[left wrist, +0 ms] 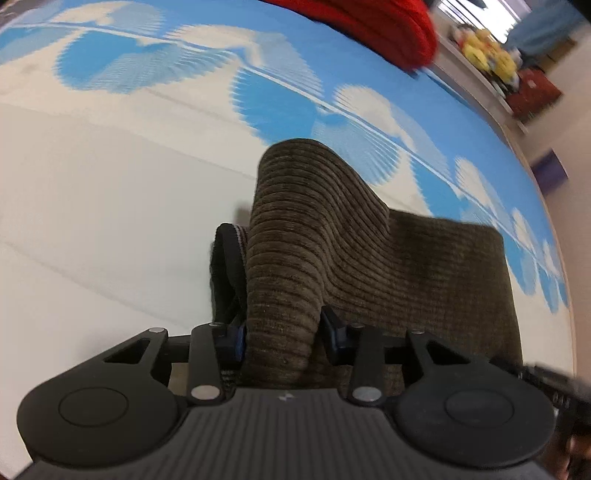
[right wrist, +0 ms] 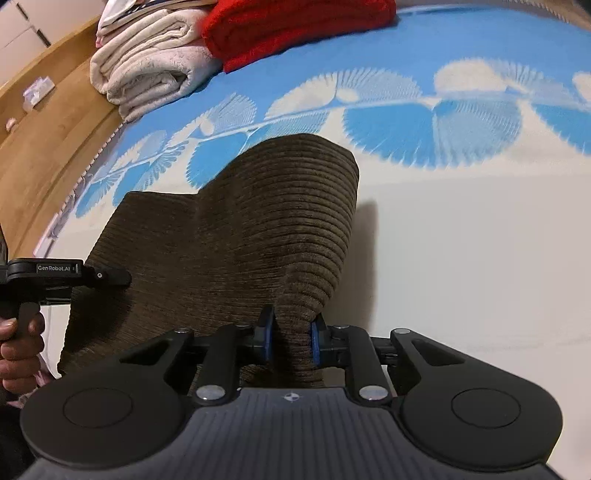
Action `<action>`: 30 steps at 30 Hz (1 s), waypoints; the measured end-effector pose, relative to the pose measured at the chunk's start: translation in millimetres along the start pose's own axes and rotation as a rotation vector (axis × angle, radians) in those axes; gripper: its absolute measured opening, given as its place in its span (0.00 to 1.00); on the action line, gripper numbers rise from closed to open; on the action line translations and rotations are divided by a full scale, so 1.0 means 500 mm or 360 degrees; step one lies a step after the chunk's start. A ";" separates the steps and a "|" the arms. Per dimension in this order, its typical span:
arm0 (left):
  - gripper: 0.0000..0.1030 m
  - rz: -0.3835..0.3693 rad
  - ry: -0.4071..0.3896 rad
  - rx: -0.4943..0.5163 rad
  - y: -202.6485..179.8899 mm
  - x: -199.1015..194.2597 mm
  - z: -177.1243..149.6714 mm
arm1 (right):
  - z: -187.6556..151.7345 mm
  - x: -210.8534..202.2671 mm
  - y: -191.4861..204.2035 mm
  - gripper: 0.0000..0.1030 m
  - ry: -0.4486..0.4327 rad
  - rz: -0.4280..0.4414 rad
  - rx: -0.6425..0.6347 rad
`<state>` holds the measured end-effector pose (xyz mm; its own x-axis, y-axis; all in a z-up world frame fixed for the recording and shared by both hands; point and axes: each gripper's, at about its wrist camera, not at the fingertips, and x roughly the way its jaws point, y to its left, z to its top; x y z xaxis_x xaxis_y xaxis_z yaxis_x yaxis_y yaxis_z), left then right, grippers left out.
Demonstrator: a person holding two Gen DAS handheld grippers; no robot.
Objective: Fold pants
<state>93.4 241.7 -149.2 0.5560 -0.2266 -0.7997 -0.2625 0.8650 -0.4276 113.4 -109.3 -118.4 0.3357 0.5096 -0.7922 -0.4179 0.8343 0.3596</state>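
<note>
Brown corduroy pants hang in a raised fold over a blue and white bed sheet. My left gripper is shut on one bunched edge of the pants; a dark waistband or lining shows at its left. My right gripper is shut on the other bunched edge of the pants, which drape down to the left. The left gripper and the hand holding it show at the left edge of the right wrist view.
A red folded garment and a folded beige towel lie at the far end of the bed. A wooden floor runs along the bed's left edge. Shelves with yellow toys stand beyond the bed.
</note>
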 end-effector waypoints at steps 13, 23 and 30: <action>0.46 -0.0212 0.0080 0.0528 -0.306 0.101 -0.046 | -0.017 -0.111 -0.309 0.19 0.0097 -0.0348 0.0301; 0.55 -0.0185 -0.0235 0.0637 -0.273 -0.009 -0.052 | -0.027 -0.191 -0.303 0.42 -0.0192 -0.0528 0.0106; 0.30 -0.0488 -0.0072 0.1118 -0.316 -0.021 -0.137 | -0.078 -0.215 -0.265 0.43 -0.0124 -0.0120 -0.0201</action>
<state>74.8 76.8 -102.2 0.5587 -0.4968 -0.6642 0.4630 0.8512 -0.2472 99.7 -283.0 -100.2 0.4327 0.4654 -0.7721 -0.4902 0.8402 0.2318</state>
